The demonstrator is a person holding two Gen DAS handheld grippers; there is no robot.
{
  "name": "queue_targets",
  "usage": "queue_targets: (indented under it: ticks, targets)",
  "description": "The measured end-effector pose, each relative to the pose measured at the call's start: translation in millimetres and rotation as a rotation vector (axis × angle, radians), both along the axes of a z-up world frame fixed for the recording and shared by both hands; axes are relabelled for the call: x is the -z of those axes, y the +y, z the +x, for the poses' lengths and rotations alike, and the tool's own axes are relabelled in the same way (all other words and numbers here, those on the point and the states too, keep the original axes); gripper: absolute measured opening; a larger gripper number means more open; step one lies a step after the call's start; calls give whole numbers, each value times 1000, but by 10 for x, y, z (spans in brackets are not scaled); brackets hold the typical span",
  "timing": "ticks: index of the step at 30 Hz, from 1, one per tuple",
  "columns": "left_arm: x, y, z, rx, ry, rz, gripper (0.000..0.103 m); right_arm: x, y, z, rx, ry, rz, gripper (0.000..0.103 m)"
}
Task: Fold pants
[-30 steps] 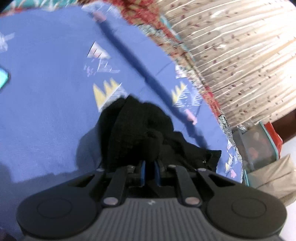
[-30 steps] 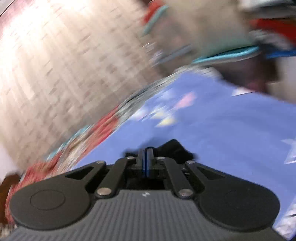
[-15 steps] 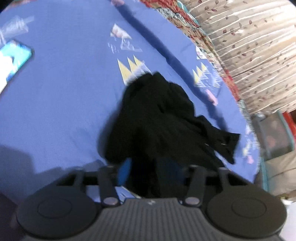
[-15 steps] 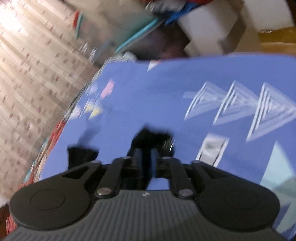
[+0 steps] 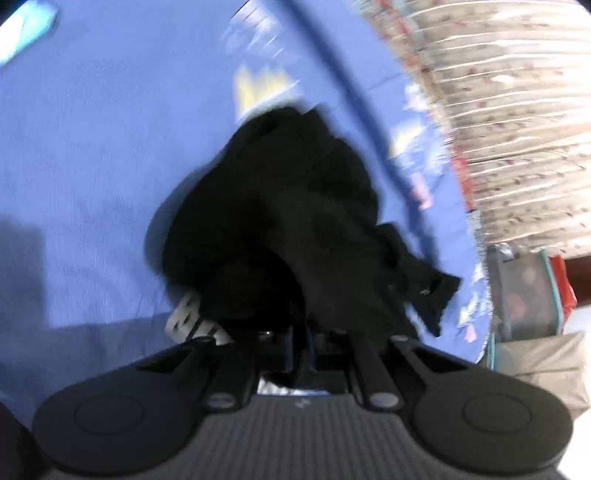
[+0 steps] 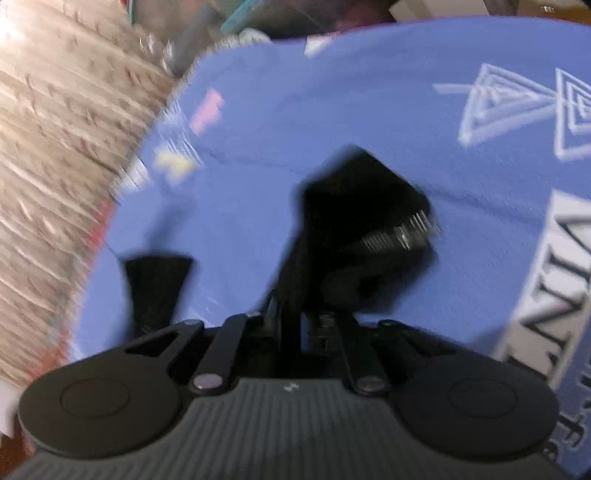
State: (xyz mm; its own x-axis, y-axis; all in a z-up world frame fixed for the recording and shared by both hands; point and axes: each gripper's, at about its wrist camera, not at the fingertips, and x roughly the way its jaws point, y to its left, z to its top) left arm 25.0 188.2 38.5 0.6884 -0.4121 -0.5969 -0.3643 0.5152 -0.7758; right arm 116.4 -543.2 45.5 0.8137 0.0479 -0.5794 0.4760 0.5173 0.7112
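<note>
The black pants lie bunched in a heap on a blue patterned bedsheet. My left gripper is at the heap's near edge, its blue pads close together with black cloth between them. In the right wrist view my right gripper is shut on a fold of the same black pants, with a zipper showing on the raised cloth. A separate black end of the pants lies to the left. Both views are motion-blurred.
A beige leaf-print curtain hangs past the bed's right edge. A clear storage box with a teal rim and a beige bag stand beside the bed. A phone-like object lies at the far left.
The left gripper opened half a second ago and has closed again on the cloth. The right gripper swung down over the sheet and now lifts a fold with the zipper showing.
</note>
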Motion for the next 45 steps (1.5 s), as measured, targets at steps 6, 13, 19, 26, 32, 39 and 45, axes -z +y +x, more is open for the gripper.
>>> queue_targets:
  ticks: [6, 13, 19, 26, 32, 39, 45]
  targets:
    - [-644, 140, -311, 55, -87, 84, 6, -834, -117, -388, -64, -237, -86, 11]
    - [-216, 123, -555, 120, 107, 121, 7, -435, -178, -1059, -84, -14, -140, 19]
    - [-42, 247, -717, 82, 180, 157, 8, 62, -392, -1562, 35, 112, -23, 34]
    - [-487, 372, -641, 23, 6, 222, 22, -197, -530, -1501, 205, 69, -137, 59]
    - [-407, 55, -340, 108, 20, 187, 22, -71, -552, -1228, 201, 122, -96, 54]
    - [-244, -424, -25, 201, 23, 165, 22, -403, -668, -936, 140, 3, -88, 13]
    - [-70, -764, 185, 271, 61, 161, 22, -975, -773, -1008, 126, -443, -28, 3]
